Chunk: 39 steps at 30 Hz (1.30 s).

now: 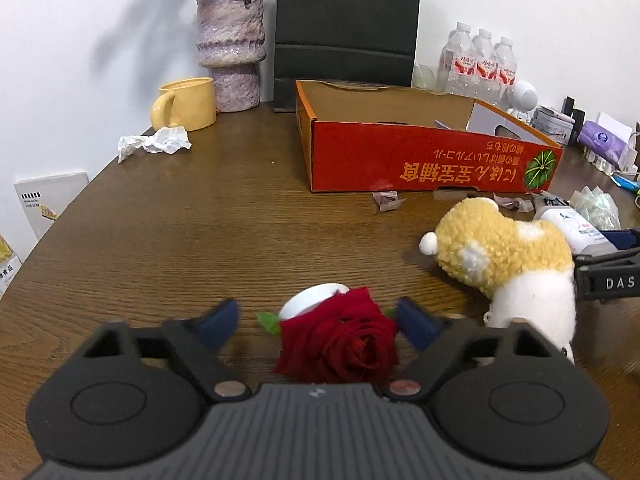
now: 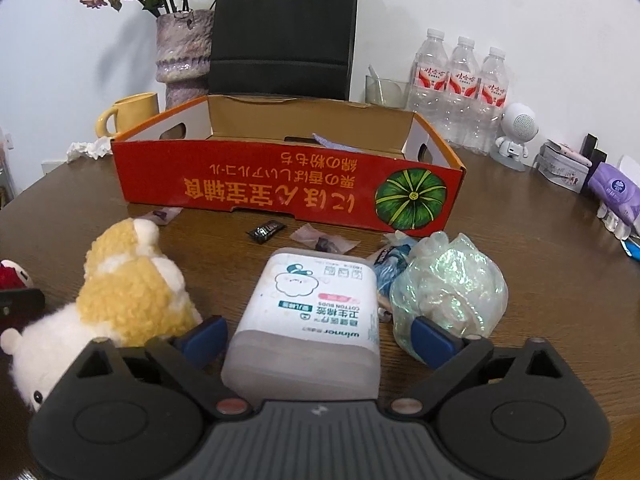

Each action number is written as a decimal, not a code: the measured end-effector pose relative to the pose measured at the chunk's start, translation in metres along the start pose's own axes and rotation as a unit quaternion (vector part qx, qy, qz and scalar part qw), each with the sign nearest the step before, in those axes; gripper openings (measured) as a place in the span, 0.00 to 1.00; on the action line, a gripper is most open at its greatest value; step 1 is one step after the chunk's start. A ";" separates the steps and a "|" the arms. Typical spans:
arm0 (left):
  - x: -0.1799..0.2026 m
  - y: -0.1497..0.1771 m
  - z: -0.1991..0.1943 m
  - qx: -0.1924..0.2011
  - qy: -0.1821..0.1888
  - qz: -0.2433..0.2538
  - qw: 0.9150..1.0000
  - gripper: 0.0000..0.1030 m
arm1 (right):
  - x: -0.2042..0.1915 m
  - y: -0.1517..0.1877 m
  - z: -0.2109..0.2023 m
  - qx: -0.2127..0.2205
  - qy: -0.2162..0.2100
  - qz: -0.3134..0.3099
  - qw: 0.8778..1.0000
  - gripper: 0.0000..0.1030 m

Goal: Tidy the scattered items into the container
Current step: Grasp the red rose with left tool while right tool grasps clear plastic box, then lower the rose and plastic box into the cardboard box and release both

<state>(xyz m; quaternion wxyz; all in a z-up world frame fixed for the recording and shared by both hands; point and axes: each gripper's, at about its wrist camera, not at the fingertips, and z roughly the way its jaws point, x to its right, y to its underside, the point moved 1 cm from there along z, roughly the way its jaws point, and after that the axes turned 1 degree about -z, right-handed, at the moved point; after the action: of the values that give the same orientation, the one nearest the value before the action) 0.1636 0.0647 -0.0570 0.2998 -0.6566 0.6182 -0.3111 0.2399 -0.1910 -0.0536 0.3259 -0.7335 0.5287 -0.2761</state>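
Scattered items lie on the wooden table [image 1: 160, 220] in front of the orange-red cardboard box [image 2: 280, 184], which stands open near the back with only a scrap or two visible inside. Farthest left, a crumpled tissue [image 1: 154, 142] rests beside the yellow mug [image 1: 186, 104], well apart from both tools. Next, the left gripper [image 1: 318, 320] hangs with its jaws wide around a red rose [image 1: 340, 340], a white cap-like object [image 1: 310, 298] just behind the bloom; neither blue pad appears to touch the petals. Closing here could crush the flower or catch the white piece along with it. A plush toy [image 2: 128, 296] lies between the two tools. Right of it, the right gripper [image 2: 320, 338] is spread wide around a cotton bud tub [image 2: 316, 312], not yet clamping it. The tub is broad and smooth, so a shallow bite might let it slip or twist. An iridescent wrapped bundle [image 2: 448, 288] sits just beside the right finger and could be nudged or snagged. Small sweet wrappers [image 2: 266, 231] lie near the box wall.
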 end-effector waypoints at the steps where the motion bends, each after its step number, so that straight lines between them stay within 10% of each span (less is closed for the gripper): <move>1: 0.000 0.001 0.000 -0.001 0.002 -0.001 1.000 0.56 | 0.001 0.000 0.000 0.002 -0.005 0.003 1.000 0.76; 3: 0.001 0.002 0.000 0.001 0.000 -0.001 1.000 0.54 | 0.003 0.001 -0.002 0.003 -0.016 0.010 1.000 0.63; 23: 0.005 -0.011 -0.026 0.042 0.016 -0.027 0.999 0.53 | 0.008 0.000 -0.044 0.064 -0.035 0.024 0.997 0.63; 39: 0.038 -0.096 -0.029 0.126 0.062 -0.025 0.990 0.53 | 0.027 -0.071 -0.062 0.147 -0.043 0.022 0.988 0.63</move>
<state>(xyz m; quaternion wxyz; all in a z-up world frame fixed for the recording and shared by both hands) 0.2026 0.0319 0.0380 0.3336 -0.6081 0.5750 -0.4339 0.2436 -0.2121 0.0426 0.4585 -0.6769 0.4842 -0.3117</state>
